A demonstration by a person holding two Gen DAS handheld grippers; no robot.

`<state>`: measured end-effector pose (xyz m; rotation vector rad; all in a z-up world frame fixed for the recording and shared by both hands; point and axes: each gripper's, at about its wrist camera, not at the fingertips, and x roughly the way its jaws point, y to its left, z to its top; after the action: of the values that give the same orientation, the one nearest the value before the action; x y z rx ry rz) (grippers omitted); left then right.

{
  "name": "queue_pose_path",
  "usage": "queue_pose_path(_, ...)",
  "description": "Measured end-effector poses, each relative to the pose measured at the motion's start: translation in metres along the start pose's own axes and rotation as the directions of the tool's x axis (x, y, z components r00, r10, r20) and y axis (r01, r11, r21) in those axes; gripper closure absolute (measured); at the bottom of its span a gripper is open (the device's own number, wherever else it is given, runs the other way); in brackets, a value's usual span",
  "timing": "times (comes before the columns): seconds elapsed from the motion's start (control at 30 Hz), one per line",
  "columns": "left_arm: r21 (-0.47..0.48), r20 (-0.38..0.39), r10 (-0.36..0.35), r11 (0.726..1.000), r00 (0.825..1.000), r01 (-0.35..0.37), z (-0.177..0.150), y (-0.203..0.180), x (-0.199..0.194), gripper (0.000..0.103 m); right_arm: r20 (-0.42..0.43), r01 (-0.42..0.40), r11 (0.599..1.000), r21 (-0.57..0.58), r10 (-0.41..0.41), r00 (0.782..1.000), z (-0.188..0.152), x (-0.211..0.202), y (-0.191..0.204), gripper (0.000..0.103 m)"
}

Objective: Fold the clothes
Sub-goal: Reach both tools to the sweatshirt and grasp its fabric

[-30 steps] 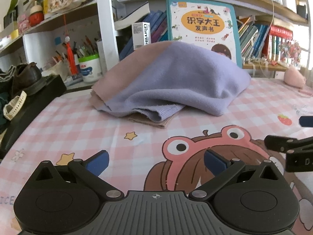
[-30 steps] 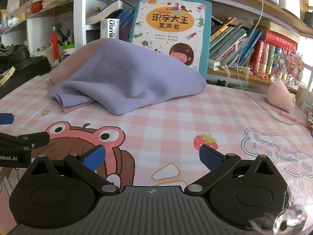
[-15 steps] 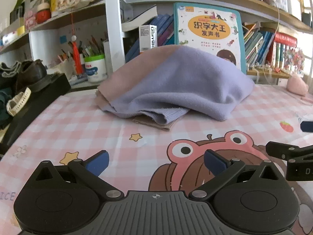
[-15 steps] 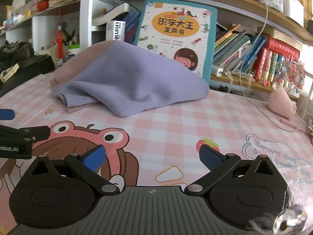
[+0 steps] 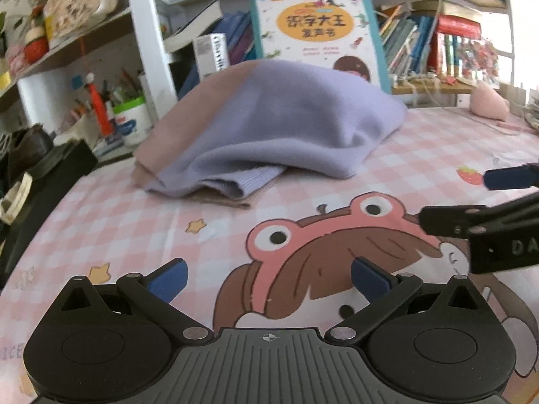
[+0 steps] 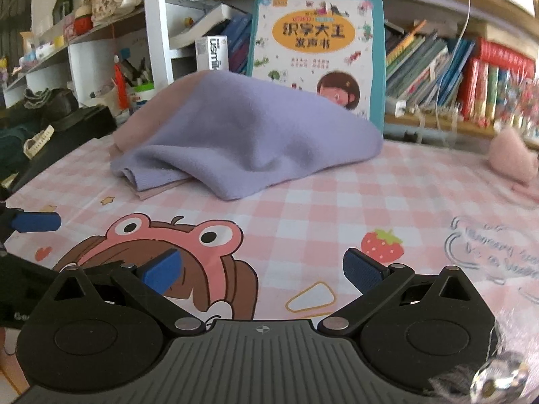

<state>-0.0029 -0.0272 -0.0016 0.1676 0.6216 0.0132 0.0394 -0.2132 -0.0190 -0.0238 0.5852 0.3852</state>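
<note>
A folded lilac and dusty-pink garment (image 5: 269, 131) lies in a soft mound at the back of the pink checked tablecloth (image 5: 111, 222); it also shows in the right wrist view (image 6: 246, 134). My left gripper (image 5: 267, 279) is open and empty, well in front of the garment. My right gripper (image 6: 262, 269) is open and empty too, over the cartoon print (image 6: 158, 245). One blue fingertip of the right gripper (image 5: 508, 176) shows at the right edge of the left wrist view.
A large children's book (image 5: 316, 30) stands behind the garment against shelves of books (image 6: 454, 67). A pen pot (image 5: 129, 123) and dark shoes (image 5: 30, 148) sit at the left. A pink plush (image 6: 512, 158) lies at the right.
Both grippers have drawn back and tilted a little, so the garment sits slightly farther off. The right gripper's finger shows larger in the left view. Jaws stay open.
</note>
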Motion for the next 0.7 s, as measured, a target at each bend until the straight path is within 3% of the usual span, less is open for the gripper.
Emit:
queue_pose_path(0.23, 0.093, 0.031, 0.033, 0.995, 0.999, -0.036, 0.017, -0.01, 0.005, 0.0, -0.006, -0.045, 0.994, 0.099, 0.046, 0.999, 0.022, 0.016, -0.028, 0.0)
queue_pose_path(0.4, 0.091, 0.06, 0.037, 0.995, 0.997, -0.043, 0.034, -0.012, 0.014, 0.0, 0.03, -0.102, 0.982, 0.16, 0.099, 0.995, 0.041, 0.041, -0.048, 0.0)
queue_pose_path(0.57, 0.107, 0.071, 0.045, 0.993, 0.996, -0.052, 0.047, -0.018, 0.03, 0.0, 0.073, -0.222, 0.911, 0.348, 0.209, 0.975, 0.052, 0.062, -0.075, 0.0)
queue_pose_path(0.7, 0.148, 0.069, 0.057, 0.987, 0.996, -0.067, 0.051, -0.027, 0.043, 0.0, 0.11, -0.263, 0.871, 0.414, 0.239, 0.965, 0.059, 0.068, -0.092, 0.0)
